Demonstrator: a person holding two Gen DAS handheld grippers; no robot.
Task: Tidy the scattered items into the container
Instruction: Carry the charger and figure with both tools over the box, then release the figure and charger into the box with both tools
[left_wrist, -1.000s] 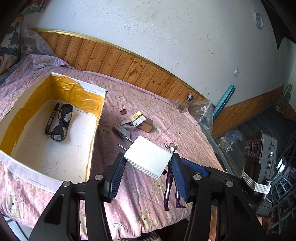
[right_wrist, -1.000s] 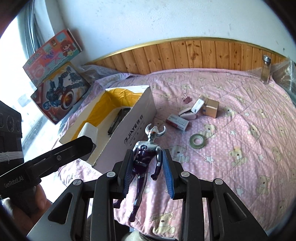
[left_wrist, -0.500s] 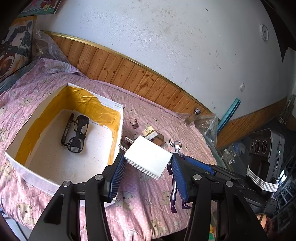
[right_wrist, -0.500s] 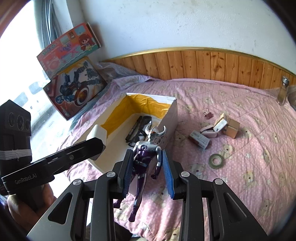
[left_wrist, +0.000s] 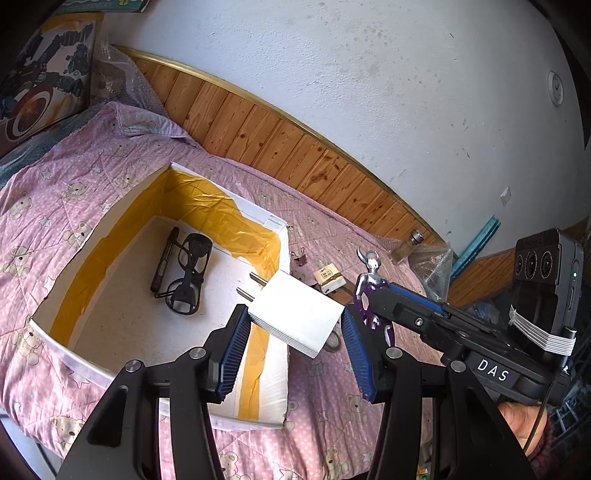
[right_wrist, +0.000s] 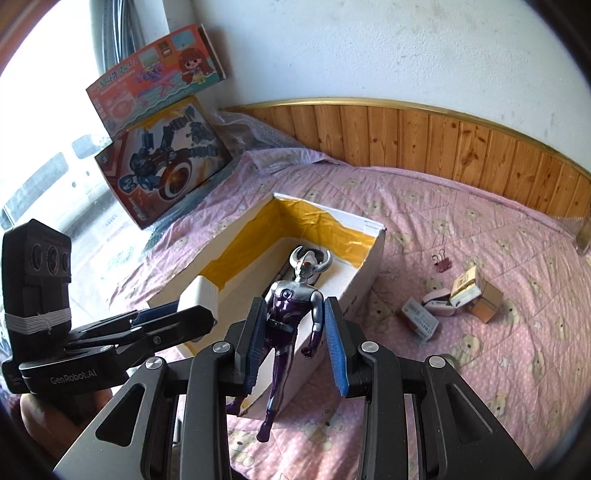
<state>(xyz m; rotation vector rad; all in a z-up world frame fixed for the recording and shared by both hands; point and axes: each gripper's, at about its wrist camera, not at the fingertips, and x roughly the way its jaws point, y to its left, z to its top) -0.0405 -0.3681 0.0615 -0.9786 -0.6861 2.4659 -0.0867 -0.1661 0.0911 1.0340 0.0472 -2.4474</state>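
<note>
Looking along the left gripper (left_wrist: 293, 334), its blue pads clamp a white plug adapter (left_wrist: 295, 315) by its two flat sides, prongs pointing forward, the block held in the air above the right wall of the white box (left_wrist: 284, 369). The box is open at the top, lined with yellow tape, and sits on the pink quilt (left_wrist: 74, 173) toward the bed's left side; on its floor lie black glasses (left_wrist: 188, 278) and a black marker (left_wrist: 162, 264) side by side, leaving most of the floor bare. To the right of the adapter the right gripper (left_wrist: 373, 295) comes in from the bed's near edge with the figure's horned head showing above it. Beyond the box a binder clip (left_wrist: 300, 256) and a small carton (left_wrist: 328, 275) lie on the quilt. From the right wrist, the gripper's pads squeeze a silver and purple toy figure (right_wrist: 291, 314) at the torso, head forward, legs hanging, over the box's near right corner. At the left the other gripper carries the adapter above the box's near wall. On the quilt right of the box, well apart from it, lie a binder clip, a stapler (right_wrist: 439, 307), a staple box (right_wrist: 419, 322) and small cartons (right_wrist: 476, 295), with open quilt around them.
</note>
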